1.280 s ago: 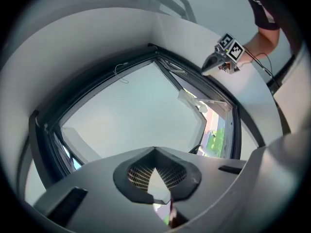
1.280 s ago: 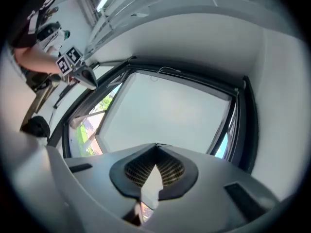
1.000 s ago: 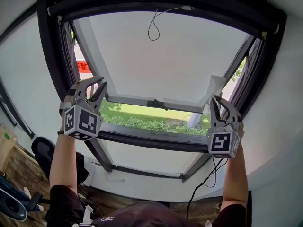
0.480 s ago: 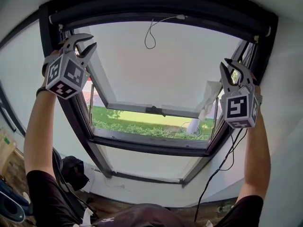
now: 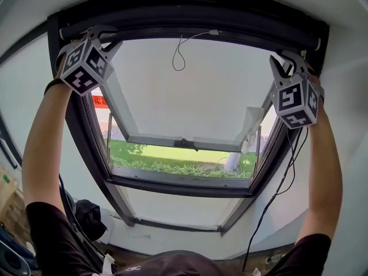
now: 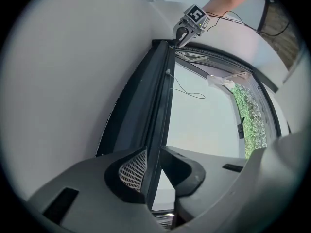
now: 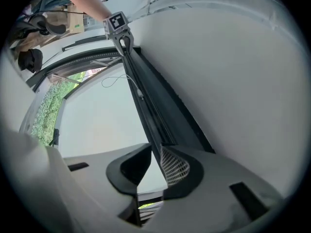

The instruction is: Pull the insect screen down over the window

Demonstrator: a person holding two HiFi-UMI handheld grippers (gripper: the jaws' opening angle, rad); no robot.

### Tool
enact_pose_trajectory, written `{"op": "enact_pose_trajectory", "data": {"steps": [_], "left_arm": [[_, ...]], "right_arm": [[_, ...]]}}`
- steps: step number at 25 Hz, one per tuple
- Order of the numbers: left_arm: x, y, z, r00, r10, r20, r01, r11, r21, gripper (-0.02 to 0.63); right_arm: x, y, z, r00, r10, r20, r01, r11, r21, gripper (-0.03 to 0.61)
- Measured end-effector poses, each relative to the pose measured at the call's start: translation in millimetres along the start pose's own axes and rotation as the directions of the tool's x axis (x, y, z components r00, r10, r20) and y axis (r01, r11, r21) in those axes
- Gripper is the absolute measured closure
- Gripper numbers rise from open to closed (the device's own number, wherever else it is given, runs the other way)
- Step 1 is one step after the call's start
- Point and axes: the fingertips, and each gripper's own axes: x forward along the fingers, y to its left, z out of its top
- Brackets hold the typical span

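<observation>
head view: from the person's head, faces the whole window frame point(image 5: 80, 131), near.
left gripper view: tight against the screen housing point(image 6: 146, 101), sighting along it from its left end.
right gripper view: same, from the right end.
shared: screen housing, pull cord point(image 5: 175, 53), open sash point(image 5: 184, 140).

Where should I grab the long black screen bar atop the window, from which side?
Grip the long black screen bar by its thin lower edge near both ends, from below: it spans the window frame, so paired grips should keep it level.
</observation>
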Motion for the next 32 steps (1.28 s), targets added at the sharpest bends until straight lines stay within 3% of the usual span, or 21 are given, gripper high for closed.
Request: {"op": "enact_pose_trajectory", "data": {"steps": [12, 18, 24, 27, 32], "left_arm": [[26, -9, 0, 0.998, -0.067, -0.022, 0.068, 0.997, 0.042, 0.532], [33, -9, -2, 0.996, -0.086, -0.022, 0.087, 0.996, 0.012, 0.495], [47, -20, -14, 0.992, -0.107, -0.062, 0.11, 0.993, 0.047, 0.517], [48, -20, -14, 0.993, -0.113, -0.047, 0.115, 0.993, 0.042, 0.529], [41, -13, -7, 0.989, -0.145, 0.009, 0.145, 0.989, -0.008, 0.511]], "right_arm": [[26, -18, -14, 0.997, 0.007, -0.077, -0.011, 0.999, -0.052, 0.514], [39, -13, -20, 0.992, 0.063, -0.11, -0.07, 0.996, -0.061, 0.515], [53, -5, -24, 0.985, 0.082, -0.151, -0.103, 0.985, -0.139, 0.525], [57, -2, -23, 0.982, 0.09, -0.164, -0.12, 0.976, -0.183, 0.535], [57, -1, -24, 0.979, 0.12, -0.163, -0.147, 0.975, -0.165, 0.535]]}}
